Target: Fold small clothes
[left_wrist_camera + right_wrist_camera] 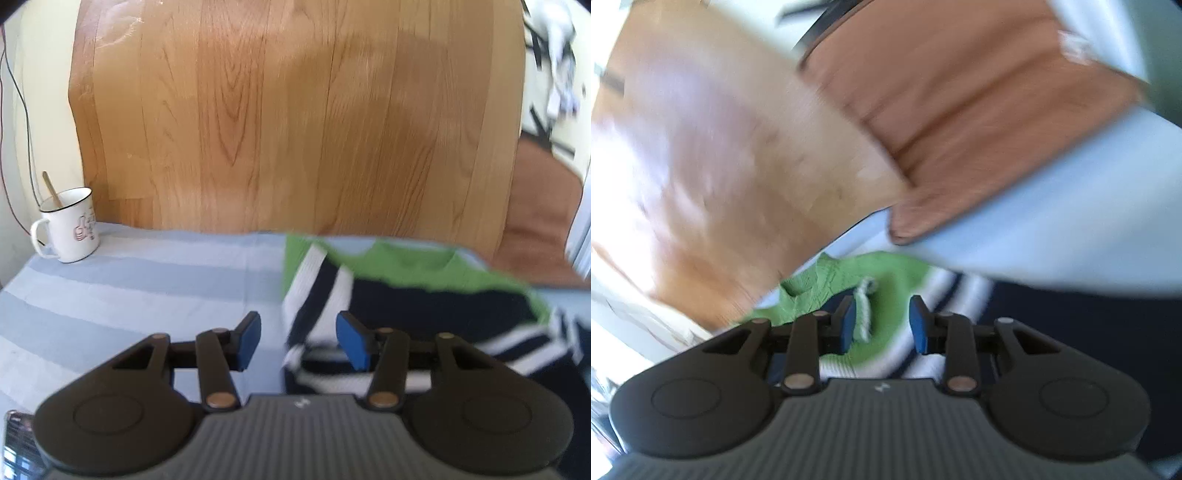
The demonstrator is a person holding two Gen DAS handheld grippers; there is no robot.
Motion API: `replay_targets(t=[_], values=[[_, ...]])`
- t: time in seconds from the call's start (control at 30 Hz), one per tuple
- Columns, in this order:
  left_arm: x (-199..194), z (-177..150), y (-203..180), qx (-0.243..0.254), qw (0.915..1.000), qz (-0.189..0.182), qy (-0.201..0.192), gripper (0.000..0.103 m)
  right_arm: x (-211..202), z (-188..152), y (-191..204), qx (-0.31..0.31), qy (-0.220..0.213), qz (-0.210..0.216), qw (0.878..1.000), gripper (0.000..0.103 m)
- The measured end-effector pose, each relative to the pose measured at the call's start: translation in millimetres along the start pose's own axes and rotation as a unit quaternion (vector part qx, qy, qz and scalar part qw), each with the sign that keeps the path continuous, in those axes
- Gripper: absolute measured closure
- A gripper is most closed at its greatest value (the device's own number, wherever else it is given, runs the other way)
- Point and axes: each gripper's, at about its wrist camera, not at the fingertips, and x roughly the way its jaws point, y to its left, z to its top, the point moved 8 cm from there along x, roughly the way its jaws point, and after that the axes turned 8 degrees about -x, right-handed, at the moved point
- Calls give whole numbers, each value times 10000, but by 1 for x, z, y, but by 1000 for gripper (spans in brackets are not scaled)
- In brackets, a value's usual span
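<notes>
In the left wrist view, the left tongs (299,341) stood spread and held nothing, low over the striped blue sheet (147,288) of what looked like a bed. The small garment (406,295) — green, navy and white-striped — lay there just right of them, one pad over its left edge. A white mug (70,229) sat well apart by the wooden headboard (295,110).

In the right wrist view, blurred, the right tongs (882,321) were spread too, straddling the green part and its white drawstring (864,310) without pinching. The garment looked partly bunched — folding seemed barely begun, with neat folds all left to make.
</notes>
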Motion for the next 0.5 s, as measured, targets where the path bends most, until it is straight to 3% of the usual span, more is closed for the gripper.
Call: replay_targets(t=[0.13,0.23,0.27,0.37,0.43,0.5], values=[[26,8,-40,163,9995,-275,68,58,-54,-43,-33,781,-130,-239,9966,68],[56,3,-69,249,9981,-474,292,57,-83,-68,-57,1328,-386,-589,9886,57],[65,-1,-76,263,9978,-497,363,57,-90,-71,-66,1484,-511,-742,9848,53],[92,-10,-90,245,9970,-495,544,57,-99,-70,-83,1993,-911,-865,9719,56],[102,-19,-94,198,9966,-502,629,57,-102,-57,-92,2052,-1237,-1110,9645,54],[110,-27,-95,252,9961,-492,692,57,-92,-42,-101,2037,-1391,-1076,9631,54]])
